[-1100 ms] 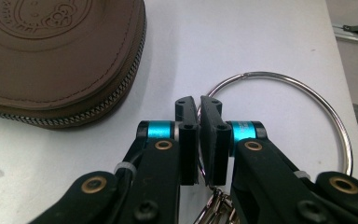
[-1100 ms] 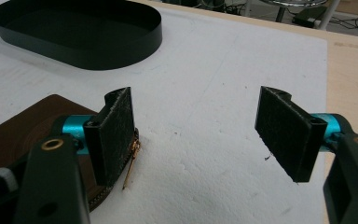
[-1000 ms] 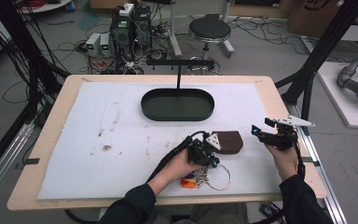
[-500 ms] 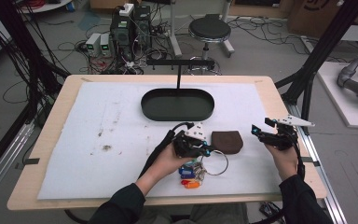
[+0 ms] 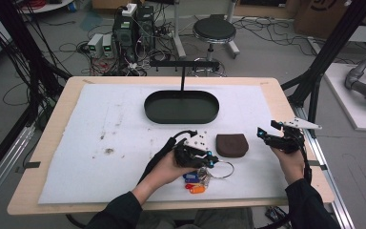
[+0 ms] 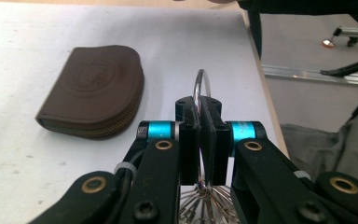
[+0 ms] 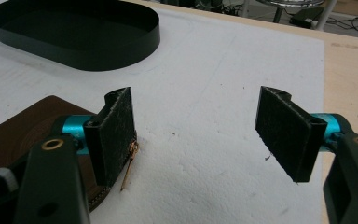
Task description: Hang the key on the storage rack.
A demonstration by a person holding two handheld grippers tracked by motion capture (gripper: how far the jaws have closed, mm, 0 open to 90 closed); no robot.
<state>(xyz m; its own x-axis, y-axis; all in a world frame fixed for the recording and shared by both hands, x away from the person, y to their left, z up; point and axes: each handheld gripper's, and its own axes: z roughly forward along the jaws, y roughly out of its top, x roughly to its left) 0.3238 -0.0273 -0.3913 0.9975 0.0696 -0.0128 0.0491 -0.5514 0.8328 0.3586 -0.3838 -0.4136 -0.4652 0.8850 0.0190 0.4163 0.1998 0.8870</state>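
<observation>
Now | left tongs (image 6: 199, 140) clamp the key ring (image 6: 201, 88), keys hanging near centre of bench (image 5: 124, 114) | black tray (image 5: 181, 106) lies far, straight ahead | right tongs (image 7: 196, 135) gape empty beside brown pouch (image 5: 232, 145)

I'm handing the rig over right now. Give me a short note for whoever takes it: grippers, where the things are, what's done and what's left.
Left gripper: shut on the key ring, with the bunch of keys hanging below, near the front of the table.
Right gripper: open, holding nothing, at the right side of the white mat beside the brown pouch.
Pouch: lying flat on the mat, zipped as far as can be seen, between the two grippers.
Black tray: empty, beyond the pouch.
Done: keys gripped.
Left, likely: put the keys down, perhaps in the tray or pouch; the destination isn't clear.
</observation>
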